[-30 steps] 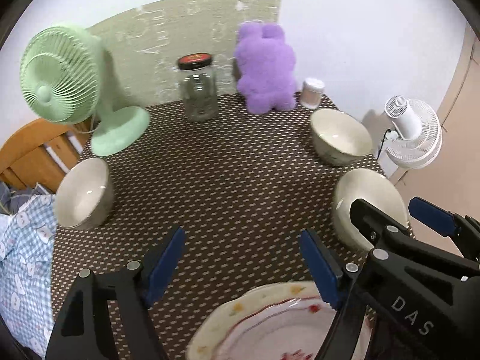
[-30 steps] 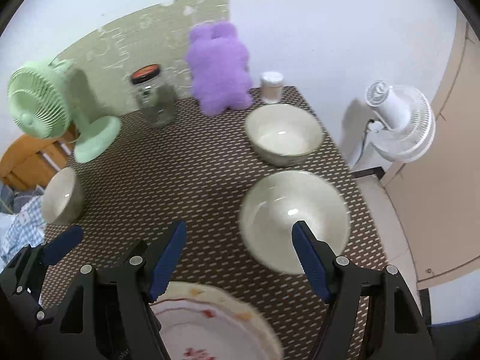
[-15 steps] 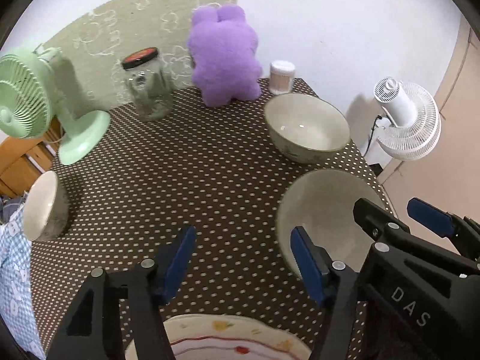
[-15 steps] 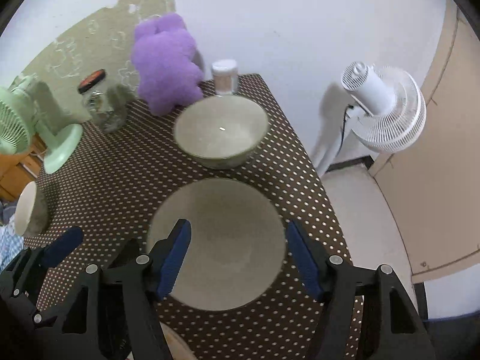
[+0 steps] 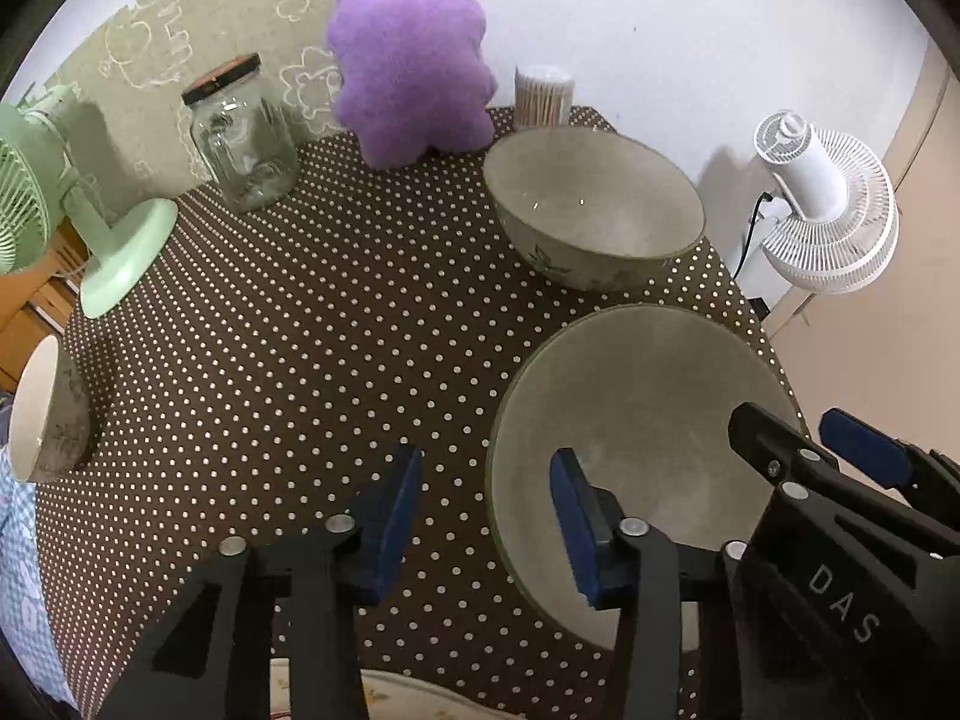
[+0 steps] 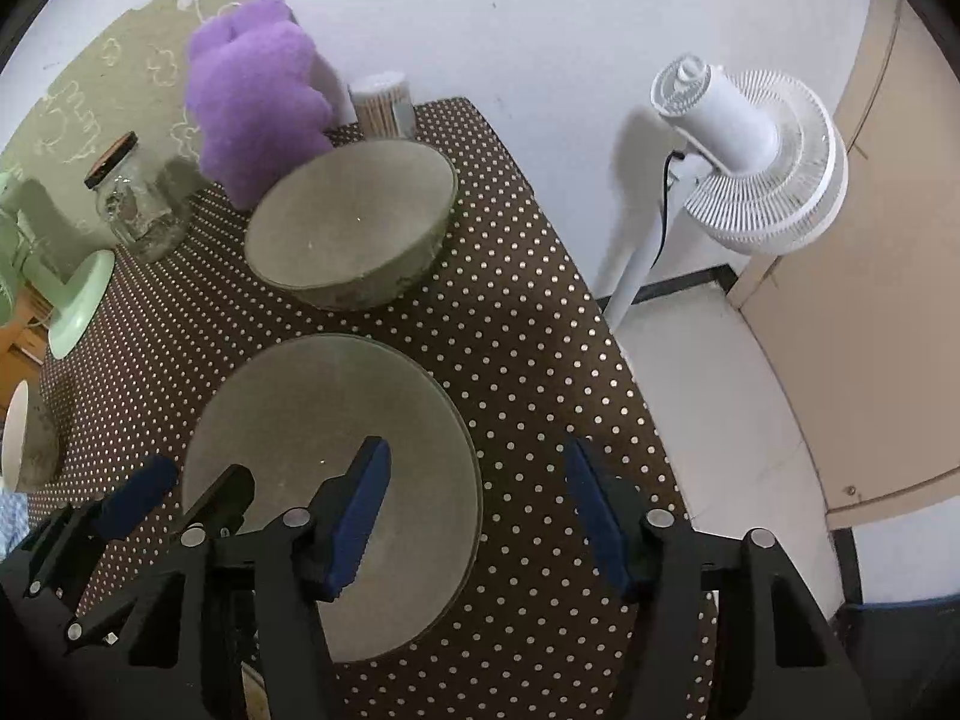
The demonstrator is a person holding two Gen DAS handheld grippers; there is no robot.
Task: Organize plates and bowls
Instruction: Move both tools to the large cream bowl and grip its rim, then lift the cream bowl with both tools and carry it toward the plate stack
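A large pale bowl point(image 5: 648, 420) stands near the table's right edge; it also shows in the right wrist view point(image 6: 324, 450). My left gripper point(image 5: 486, 516) is open and straddles its left rim. My right gripper point(image 6: 480, 516) is open and straddles its right rim. A second like bowl point(image 5: 594, 216) stands behind it, also in the right wrist view point(image 6: 354, 228). A smaller bowl point(image 5: 45, 414) sits at the far left. The rim of a patterned plate point(image 5: 408, 702) shows at the bottom edge.
A brown dotted cloth point(image 5: 288, 324) covers the table. At the back stand a glass jar point(image 5: 240, 132), a purple plush toy point(image 5: 408, 54) and a toothpick holder point(image 5: 543, 96). A green fan point(image 5: 72, 204) is at the left. A white floor fan point(image 6: 744, 162) stands beyond the right edge.
Both grippers have moved forward and to the right, from over the patterned plate to the near large bowl. Both stayed open.
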